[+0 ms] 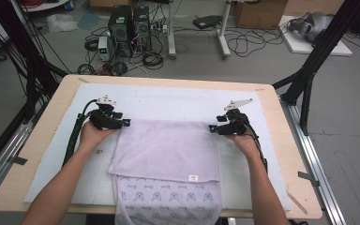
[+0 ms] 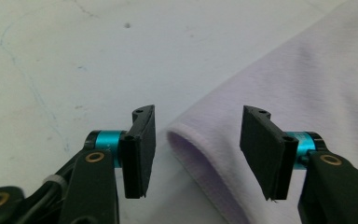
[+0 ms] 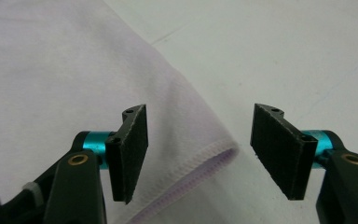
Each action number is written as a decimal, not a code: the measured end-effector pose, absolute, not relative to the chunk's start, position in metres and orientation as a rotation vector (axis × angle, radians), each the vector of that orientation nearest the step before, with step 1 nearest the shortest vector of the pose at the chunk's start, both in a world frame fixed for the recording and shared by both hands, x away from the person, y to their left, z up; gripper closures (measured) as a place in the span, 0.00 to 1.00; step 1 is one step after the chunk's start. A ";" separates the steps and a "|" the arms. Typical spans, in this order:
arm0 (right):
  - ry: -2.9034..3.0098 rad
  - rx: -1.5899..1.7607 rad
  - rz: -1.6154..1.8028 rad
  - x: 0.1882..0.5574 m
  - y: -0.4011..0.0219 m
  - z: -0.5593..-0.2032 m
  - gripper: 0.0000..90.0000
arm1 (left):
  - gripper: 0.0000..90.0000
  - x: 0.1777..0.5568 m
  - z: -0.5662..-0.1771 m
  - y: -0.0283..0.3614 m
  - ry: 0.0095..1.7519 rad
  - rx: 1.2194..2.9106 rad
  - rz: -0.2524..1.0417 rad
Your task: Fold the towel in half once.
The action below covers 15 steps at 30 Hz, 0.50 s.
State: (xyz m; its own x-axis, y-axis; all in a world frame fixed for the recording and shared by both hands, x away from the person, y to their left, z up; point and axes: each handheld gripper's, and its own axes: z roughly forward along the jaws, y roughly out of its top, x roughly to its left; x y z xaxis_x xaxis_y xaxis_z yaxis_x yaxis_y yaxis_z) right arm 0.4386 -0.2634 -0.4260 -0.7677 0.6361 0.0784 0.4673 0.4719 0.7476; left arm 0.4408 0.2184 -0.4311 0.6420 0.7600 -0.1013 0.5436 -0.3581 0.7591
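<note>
- Both pairs of my jaws stand well apart and grip nothing.
- My left gripper (image 1: pixel 124 123) sits at the far left corner of the lilac towel (image 1: pixel 166 147); that corner (image 2: pixel 179 133) lies loose between its pads.
- My right gripper (image 1: pixel 213 128) sits at the towel's far right corner (image 3: pixel 223 151), also unpinched.
- That towel lies folded on the white mat (image 1: pixel 168 101), its near patterned end hanging over the table's near edge.

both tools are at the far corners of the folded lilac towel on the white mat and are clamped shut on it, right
Not quite: they are open, not clamped. In the left gripper view the left tool has its jaws apart around the folded lilac towel corner without pressing it; the right gripper view shows the same for the right tool. They do sit at the far corners, on the white mat.
</note>
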 end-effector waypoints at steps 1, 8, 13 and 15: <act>2.517 0.961 1.166 0.440 -0.263 -0.429 0.37 | 0.48 0.443 -0.435 0.219 1.025 2.067 0.334; 2.543 1.000 1.164 0.442 -0.262 -0.445 0.77 | 0.78 0.441 -0.440 0.213 0.973 2.120 0.317; 2.581 0.898 1.178 0.448 -0.248 -0.433 0.95 | 0.97 0.443 -0.426 0.216 0.996 2.086 0.394; 2.547 0.904 1.163 0.453 -0.246 -0.420 0.95 | 0.98 0.448 -0.413 0.221 1.019 2.045 0.422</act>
State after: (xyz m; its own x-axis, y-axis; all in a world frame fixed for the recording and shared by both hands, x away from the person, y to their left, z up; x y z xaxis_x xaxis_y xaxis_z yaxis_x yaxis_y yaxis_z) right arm 0.4532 -0.2456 -0.4201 -0.7934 0.6047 0.0692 0.4484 0.5039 0.7382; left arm 0.4478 0.2206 -0.4133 0.6206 0.7824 -0.0512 0.5173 -0.3595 0.7766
